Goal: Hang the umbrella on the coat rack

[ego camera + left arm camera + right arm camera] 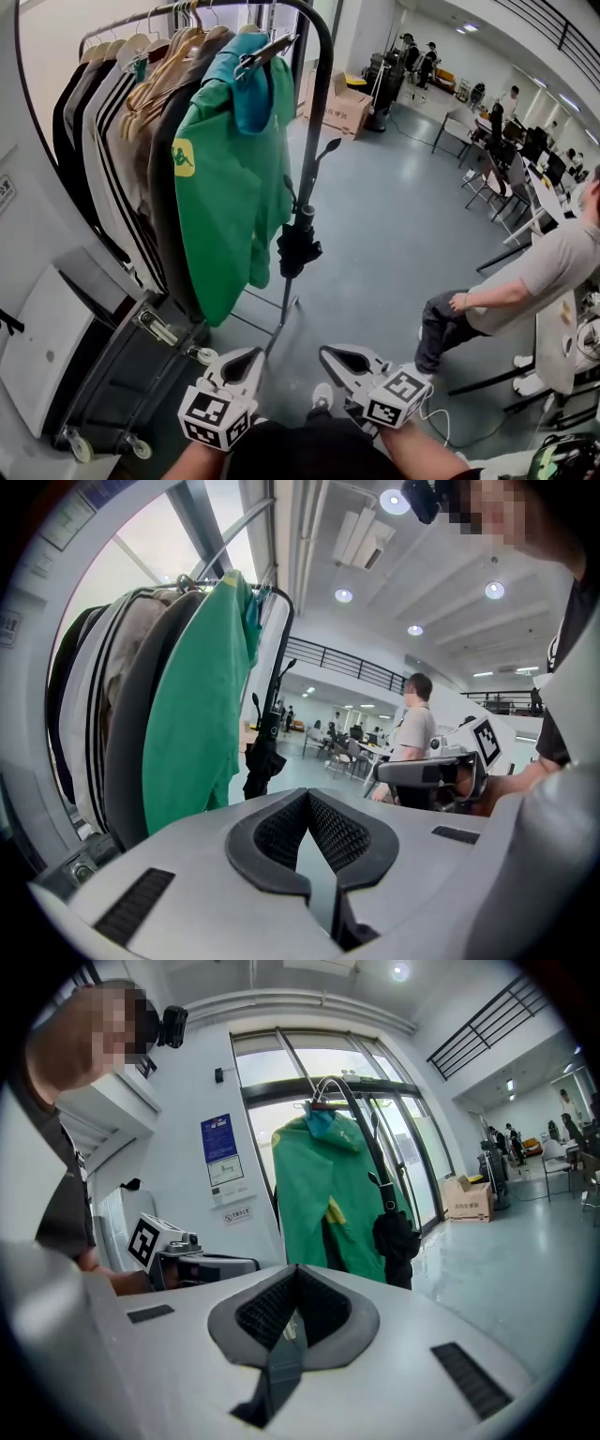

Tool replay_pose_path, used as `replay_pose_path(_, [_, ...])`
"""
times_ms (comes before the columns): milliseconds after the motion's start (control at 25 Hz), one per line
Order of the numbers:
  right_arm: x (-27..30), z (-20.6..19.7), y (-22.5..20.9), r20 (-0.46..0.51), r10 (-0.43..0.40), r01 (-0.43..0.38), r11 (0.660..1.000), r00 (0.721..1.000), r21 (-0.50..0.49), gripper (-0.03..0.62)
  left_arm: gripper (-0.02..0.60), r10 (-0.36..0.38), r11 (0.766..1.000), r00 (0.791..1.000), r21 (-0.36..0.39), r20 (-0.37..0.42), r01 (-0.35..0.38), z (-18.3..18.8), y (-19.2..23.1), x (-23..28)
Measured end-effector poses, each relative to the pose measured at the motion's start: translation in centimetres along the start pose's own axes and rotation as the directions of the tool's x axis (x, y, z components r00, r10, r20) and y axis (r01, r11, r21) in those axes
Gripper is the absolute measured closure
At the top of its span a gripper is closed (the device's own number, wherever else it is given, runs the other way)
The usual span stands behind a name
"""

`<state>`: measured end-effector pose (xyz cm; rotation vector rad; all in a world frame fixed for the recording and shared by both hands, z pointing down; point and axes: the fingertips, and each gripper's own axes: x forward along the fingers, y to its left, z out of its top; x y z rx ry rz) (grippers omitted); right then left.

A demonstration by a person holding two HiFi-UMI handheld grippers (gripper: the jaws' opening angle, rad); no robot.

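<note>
Coat rack (320, 112), upper left of the head view, carried hung garments, with a green T-shirt (230, 187) outermost. The folded black umbrella (298, 248) hung on the rack's end post at frame centre, so the task appeared complete. Cardboard box (345, 111), upper centre: contents not visible. Left gripper (242, 361) and right gripper (342, 361), bottom edge: jaws together, holding nothing.

Hanging clothes (230, 187) hide much of the coat rack (323, 94).
</note>
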<state>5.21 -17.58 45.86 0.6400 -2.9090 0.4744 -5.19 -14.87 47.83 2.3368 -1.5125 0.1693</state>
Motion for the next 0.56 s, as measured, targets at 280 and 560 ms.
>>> replay_pose_path(280, [-0.23,-0.03,0.19,0.002,0.003,-0.003,1.000,1.000,-0.006,0.585,0.566,0.015,1.000,1.000,-0.001,0.011,-0.015,0.13,0.09,-0.30])
replay_pose_path(560, [-0.61,-0.54,0.30,0.002,-0.001,0.001,1.000,1.000,-0.002,0.585,0.566,0.007,1.000,1.000,-0.001,0.005,-0.007,-0.25,-0.56,-0.42])
